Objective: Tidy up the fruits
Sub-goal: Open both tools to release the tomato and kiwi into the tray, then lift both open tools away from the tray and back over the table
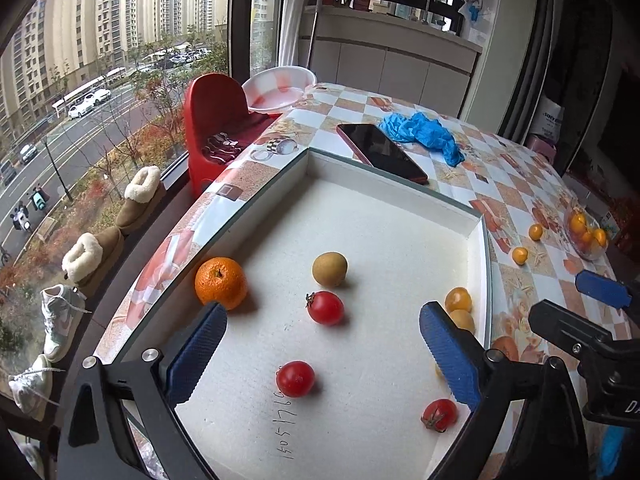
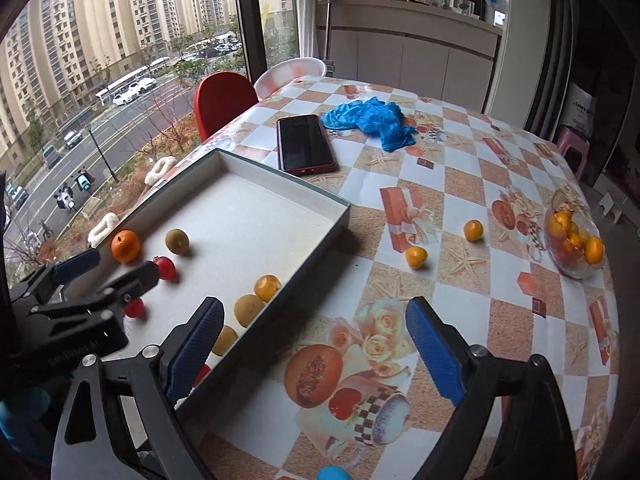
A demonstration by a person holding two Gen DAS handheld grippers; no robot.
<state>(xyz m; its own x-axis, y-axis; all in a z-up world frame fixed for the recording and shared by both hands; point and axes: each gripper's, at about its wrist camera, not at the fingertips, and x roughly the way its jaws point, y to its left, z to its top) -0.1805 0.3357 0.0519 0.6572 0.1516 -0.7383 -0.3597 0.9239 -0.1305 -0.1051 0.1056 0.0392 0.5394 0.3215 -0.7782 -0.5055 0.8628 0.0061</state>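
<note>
Orange (image 1: 220, 282), kiwi (image 1: 329, 269), tomatoes (image 1: 325, 307) loose in tray (image 1: 476, 224).

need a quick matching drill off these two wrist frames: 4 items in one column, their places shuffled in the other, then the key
Things:
1. big orange
2. phone
3. blue gloves
4. glass bowl

Places:
A. far right of the table, holding small orange fruits
B. inside the white tray, against its left wall
C. crumpled on the tablecloth beyond the phone
D. flat on the tablecloth, just past the tray's far wall

Pairs: 1-B, 2-D, 3-C, 4-A
</note>
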